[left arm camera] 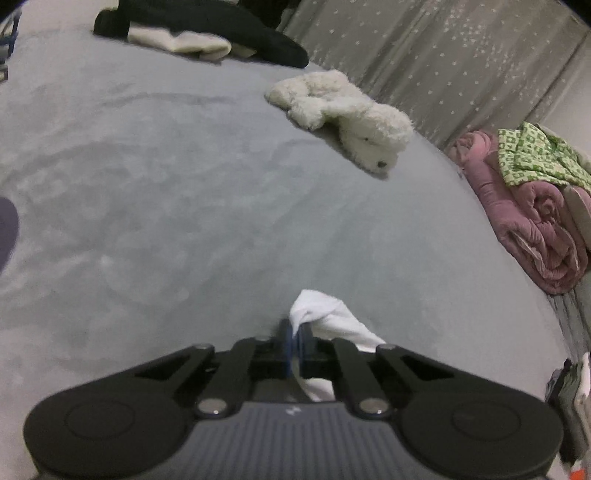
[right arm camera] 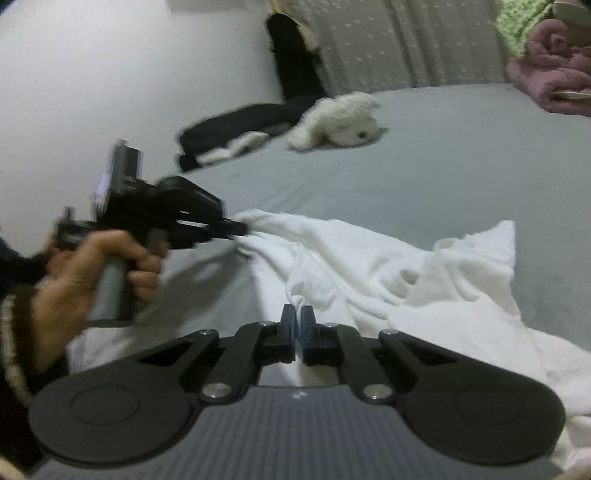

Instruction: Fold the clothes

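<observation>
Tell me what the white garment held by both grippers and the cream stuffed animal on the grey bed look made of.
White garment: thin, matte woven or knit fabric, probably cotton; it drapes in soft creases. Cream stuffed animal: curly, fluffy plush, likely synthetic pile. Grey bed cover: short velvety nap, judging by brush-like streaks.

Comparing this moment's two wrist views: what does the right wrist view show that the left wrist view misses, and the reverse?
Only the right wrist view: the spread of the white garment on the bed, the person's hand holding the left gripper, and the right gripper shut on the cloth.
Only the left wrist view: a close look at the left gripper's pinch on a bunched corner.
Both: the grey bed, white plush toy, dark clothes, pink quilt.
</observation>
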The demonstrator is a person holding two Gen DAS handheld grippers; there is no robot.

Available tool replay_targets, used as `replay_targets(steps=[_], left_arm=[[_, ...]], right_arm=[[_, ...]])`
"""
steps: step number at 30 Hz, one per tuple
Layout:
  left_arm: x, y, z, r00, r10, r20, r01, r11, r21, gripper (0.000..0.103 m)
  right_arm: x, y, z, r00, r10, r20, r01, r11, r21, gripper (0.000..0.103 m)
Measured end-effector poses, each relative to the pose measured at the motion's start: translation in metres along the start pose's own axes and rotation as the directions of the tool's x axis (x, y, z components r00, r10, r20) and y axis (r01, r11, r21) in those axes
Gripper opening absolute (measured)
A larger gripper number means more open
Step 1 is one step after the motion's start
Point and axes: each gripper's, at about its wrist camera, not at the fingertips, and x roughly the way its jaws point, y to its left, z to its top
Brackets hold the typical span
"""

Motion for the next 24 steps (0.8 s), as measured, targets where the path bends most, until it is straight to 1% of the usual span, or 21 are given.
replay_targets(steps=[3,6,10,15,19,24], left_arm=[[-0.010,0.000,-0.002,1.000,0.003,0.008,-0.003,1.000,0.022,0.003],[-0.018,0.005,-0.002,1.000,0.003,0.005,-0.003,0.999,0.035,0.003],[-0.029,0.011,-0.005,1.000,0.003,-0.008,-0.003,0.999,0.054,0.003],[-0.046,0.020,-0.013,0.999,-0.003,-0.032,0.006,0.996,0.087,0.003],[-0.063,0.028,-0.022,0.998,-0.017,-0.053,0.023,0.993,0.119,0.003],[-0.082,0.036,-0.039,0.993,-0.049,-0.103,0.065,0.986,0.157,0.003]], right_arm=[[-0.015,0.005,-0.003,0.995,0.103,0.005,-0.103,0.995,-0.018,0.004],[-0.031,0.012,-0.008,0.981,0.195,-0.010,-0.195,0.980,-0.036,0.004],[-0.043,0.019,-0.014,0.966,0.253,-0.046,-0.255,0.965,-0.056,0.004],[-0.051,0.014,-0.021,0.954,0.289,-0.078,-0.292,0.955,-0.041,0.004],[-0.058,0.006,-0.023,0.961,0.268,-0.071,-0.271,0.962,-0.030,0.004],[-0.076,-0.006,-0.028,0.973,0.226,-0.046,-0.227,0.974,-0.011,0.004]])
